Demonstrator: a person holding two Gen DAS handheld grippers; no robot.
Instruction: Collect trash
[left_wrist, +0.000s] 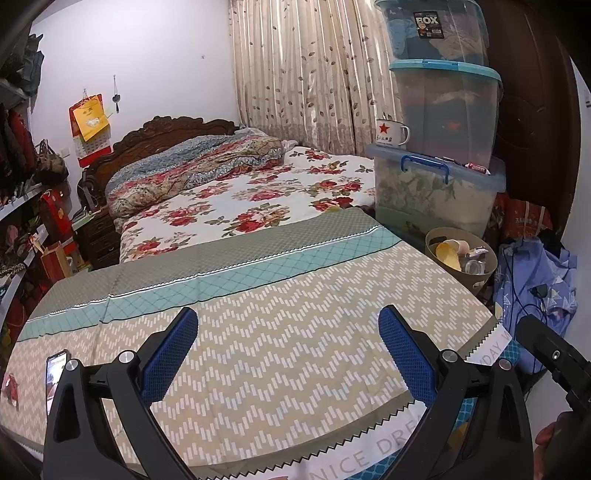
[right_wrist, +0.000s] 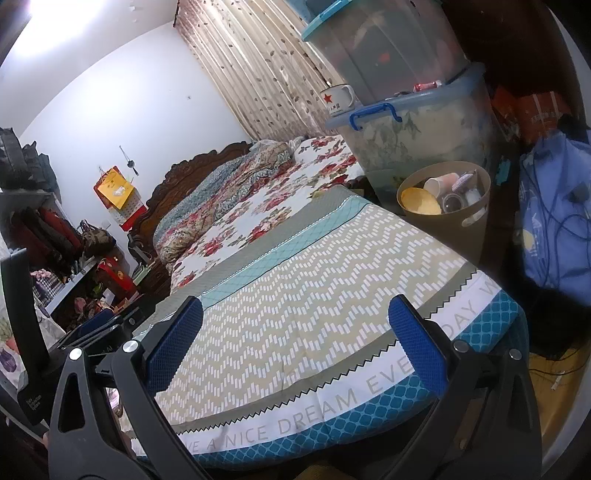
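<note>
Your left gripper (left_wrist: 288, 354) and right gripper (right_wrist: 295, 343) are both wide apart over the bed (left_wrist: 258, 332); the full bin (right_wrist: 443, 206) stands by its far right corner.

A zigzag-patterned sheet (left_wrist: 280, 332) covers the bed's (left_wrist: 258, 206) near end; a phone (left_wrist: 55, 373) lies at its left edge.

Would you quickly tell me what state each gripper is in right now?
Left gripper: open, holding nothing.
Right gripper: open, holding nothing.
</note>
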